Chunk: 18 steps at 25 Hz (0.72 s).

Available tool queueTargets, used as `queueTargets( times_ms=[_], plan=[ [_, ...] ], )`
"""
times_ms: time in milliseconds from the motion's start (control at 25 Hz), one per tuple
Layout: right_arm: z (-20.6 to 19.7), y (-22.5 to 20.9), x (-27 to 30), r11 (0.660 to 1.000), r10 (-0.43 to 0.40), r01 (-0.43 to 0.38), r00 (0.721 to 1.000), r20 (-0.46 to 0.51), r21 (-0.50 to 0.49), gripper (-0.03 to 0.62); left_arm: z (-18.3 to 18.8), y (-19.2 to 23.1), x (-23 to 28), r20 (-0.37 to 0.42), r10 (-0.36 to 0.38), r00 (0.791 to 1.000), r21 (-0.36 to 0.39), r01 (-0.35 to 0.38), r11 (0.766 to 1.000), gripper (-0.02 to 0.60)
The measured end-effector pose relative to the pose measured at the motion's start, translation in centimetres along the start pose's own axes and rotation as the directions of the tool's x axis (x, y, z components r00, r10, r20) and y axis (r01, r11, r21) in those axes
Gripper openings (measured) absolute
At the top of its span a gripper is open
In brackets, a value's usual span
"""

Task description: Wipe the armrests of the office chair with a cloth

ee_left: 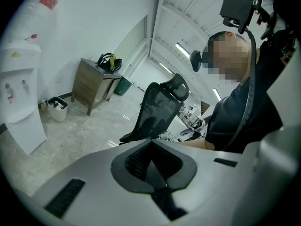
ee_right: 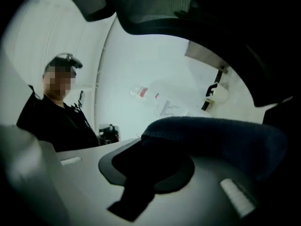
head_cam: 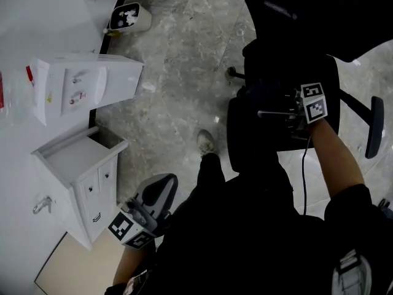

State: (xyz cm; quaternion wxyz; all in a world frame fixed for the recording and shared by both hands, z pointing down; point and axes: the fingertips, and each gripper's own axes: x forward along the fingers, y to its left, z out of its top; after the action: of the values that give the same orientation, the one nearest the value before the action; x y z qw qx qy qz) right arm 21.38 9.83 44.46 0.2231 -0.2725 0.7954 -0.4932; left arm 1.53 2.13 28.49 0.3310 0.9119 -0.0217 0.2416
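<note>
The person's dark torso [head_cam: 245,244] fills the near foreground. The dark blue cloth [ee_right: 216,138] is clamped in the right gripper [head_cam: 275,107], which is held over the black office chair [head_cam: 258,146]. One armrest [head_cam: 375,128] lies well apart from it. The left gripper [head_cam: 161,188], closed and empty, hangs above the floor [head_cam: 178,72] near a white cabinet [head_cam: 80,183].

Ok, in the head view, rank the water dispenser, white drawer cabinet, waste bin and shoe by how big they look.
1-2. white drawer cabinet and water dispenser: nearly alike, so I can't rank them.
3. waste bin, though it stands farther off.
4. shoe.
</note>
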Motion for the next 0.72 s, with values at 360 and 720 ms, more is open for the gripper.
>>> queueTargets(
  times_ms=[360,720],
  plan=[
    [-2.7,1.1,1.0,0.975,-0.179,0.172,0.983,-0.038,-0.143,0.072,-0.4,-3.1,2.9,-0.065,-0.084,0.994,0.091,0.090,0.992,-0.005],
    [-17.3,8.7,4.3,0.972,-0.199,0.161,0.952,-0.234,-0.170,0.072,-0.7,-5.6,2.3,-0.006,-0.142,0.990,0.132,0.141,0.981,-0.005]
  ],
)
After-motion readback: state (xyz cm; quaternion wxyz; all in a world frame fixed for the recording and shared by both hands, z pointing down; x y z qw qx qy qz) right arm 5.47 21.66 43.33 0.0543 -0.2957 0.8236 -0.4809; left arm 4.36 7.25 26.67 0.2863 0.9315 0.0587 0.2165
